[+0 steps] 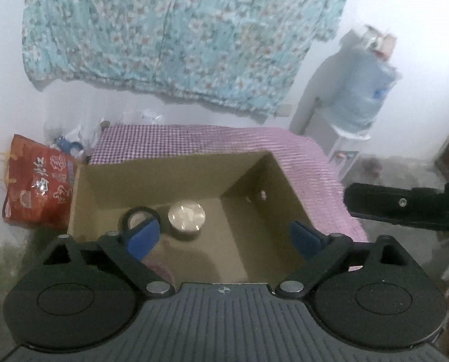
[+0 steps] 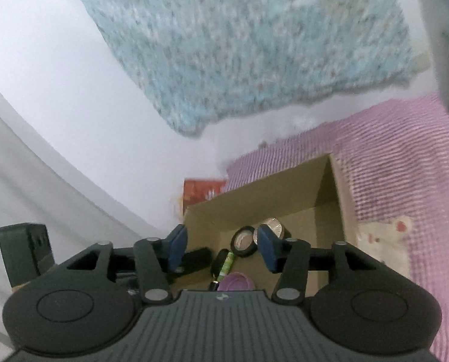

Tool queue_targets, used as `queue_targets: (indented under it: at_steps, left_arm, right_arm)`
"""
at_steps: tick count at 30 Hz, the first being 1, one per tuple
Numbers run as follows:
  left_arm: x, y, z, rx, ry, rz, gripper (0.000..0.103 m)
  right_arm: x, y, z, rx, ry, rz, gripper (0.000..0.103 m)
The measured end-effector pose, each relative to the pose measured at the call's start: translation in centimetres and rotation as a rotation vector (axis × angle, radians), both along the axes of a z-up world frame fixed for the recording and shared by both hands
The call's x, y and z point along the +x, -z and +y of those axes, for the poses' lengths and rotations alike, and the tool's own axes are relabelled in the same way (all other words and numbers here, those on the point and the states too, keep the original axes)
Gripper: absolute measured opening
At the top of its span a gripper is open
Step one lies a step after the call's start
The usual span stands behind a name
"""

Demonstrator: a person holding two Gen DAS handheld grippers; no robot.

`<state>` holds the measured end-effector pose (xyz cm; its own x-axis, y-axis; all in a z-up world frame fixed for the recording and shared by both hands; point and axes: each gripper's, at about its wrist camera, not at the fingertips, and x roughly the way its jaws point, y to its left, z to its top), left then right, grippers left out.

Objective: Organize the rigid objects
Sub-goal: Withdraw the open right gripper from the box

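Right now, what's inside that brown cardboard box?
Inside the brown cardboard box: a black tape roll, a shiny round silver tin, a green-and-black pen-like stick and a purple round thing. Its near corner is hidden behind the gripper body.

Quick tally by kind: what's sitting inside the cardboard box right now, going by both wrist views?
Inside the cardboard box:
Black tape roll: 1
Round silver tin: 1
Green-and-black pen-like item: 1
Purple object, partly hidden, kind unclear: 1
Total: 4 visible
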<state>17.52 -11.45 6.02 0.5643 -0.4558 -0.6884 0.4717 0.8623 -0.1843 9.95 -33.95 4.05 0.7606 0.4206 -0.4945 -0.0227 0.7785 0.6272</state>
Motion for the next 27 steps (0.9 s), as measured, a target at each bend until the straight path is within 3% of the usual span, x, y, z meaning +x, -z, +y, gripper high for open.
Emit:
queue_targets:
  at_steps: [4, 8, 12, 15, 27]
  left_arm:
    - [-4.0, 1.0, 1.7, 0.017, 0.017, -0.036, 0.096]
    - [-6.9, 3.1, 2.1, 0.063, 0.053, -0.032, 0.096]
    - [-8.4, 5.8, 1.9, 0.099, 0.089, 0.02, 0.095]
    - [-8.9, 7.4, 1.6, 0.129, 0.086, 0.009, 0.094]
    - [-10.4, 11.2, 0.0, 0.249, 0.111, -0.175, 0.075]
  right_arm:
    - [-4.9, 0.7, 1.2, -0.02, 0.074, 0.002, 0.056]
    - [-7.6, 3.9, 2.4, 0.018, 0.112, 0.079, 0.056]
    - [-8.2, 6.4, 3.1, 0.03, 0.119, 0.142, 0.056]
    - [-8.4, 7.2, 3.8, 0.035, 0.094, 0.176, 0.056]
    - [-6.2, 7.7, 7.6, -0.136, 0.021, 0.173, 0.055]
